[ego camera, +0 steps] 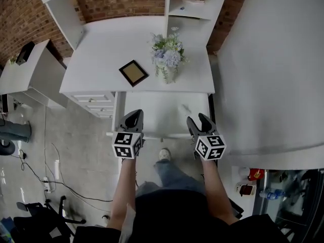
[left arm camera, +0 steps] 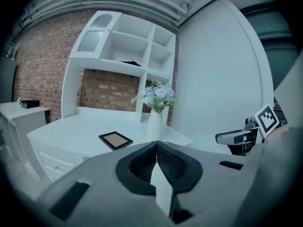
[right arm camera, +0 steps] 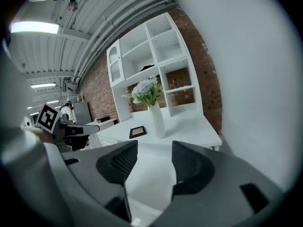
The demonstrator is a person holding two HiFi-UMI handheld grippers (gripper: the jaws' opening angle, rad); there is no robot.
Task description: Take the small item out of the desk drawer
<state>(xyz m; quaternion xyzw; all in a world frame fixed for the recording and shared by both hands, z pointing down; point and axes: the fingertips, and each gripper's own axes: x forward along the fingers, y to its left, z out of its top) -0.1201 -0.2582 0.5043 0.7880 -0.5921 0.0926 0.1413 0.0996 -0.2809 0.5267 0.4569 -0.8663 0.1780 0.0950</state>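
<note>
Grippers, one in each of a person's hands, are held side by side at waist height over an open desk drawer (ego camera: 147, 113), seen from above with the person's jeans and one shoe (ego camera: 164, 155) below them. The left gripper (ego camera: 134, 116) has its jaws pressed together with nothing between them, so it seems to be simply waiting. The right gripper (ego camera: 198, 119) has its jaws spread and empty. From its place over the drawer's right side, it looks like the one meant to make the pick.

The shallow white drawer stands open toward the person, which leaves its floor open to reach from above. On that floor, toward the right and just ahead of the right gripper, lies the small item (ego camera: 185, 108). It is a pale speck, too faint to identify, and neither gripper touches it.

Beyond the drawer is the white desk top (ego camera: 101, 54). A dark picture frame (ego camera: 133, 73) lies flat near its middle, and just beside it on the right stands a white vase of pale blue flowers (ego camera: 167, 59). Both sit well back from the drawer. A stack of small side drawers (ego camera: 93, 103) stays shut at the desk's left. Farthest away, white hutch shelves (ego camera: 190, 6) rise against a red brick wall (ego camera: 116, 1).
</note>
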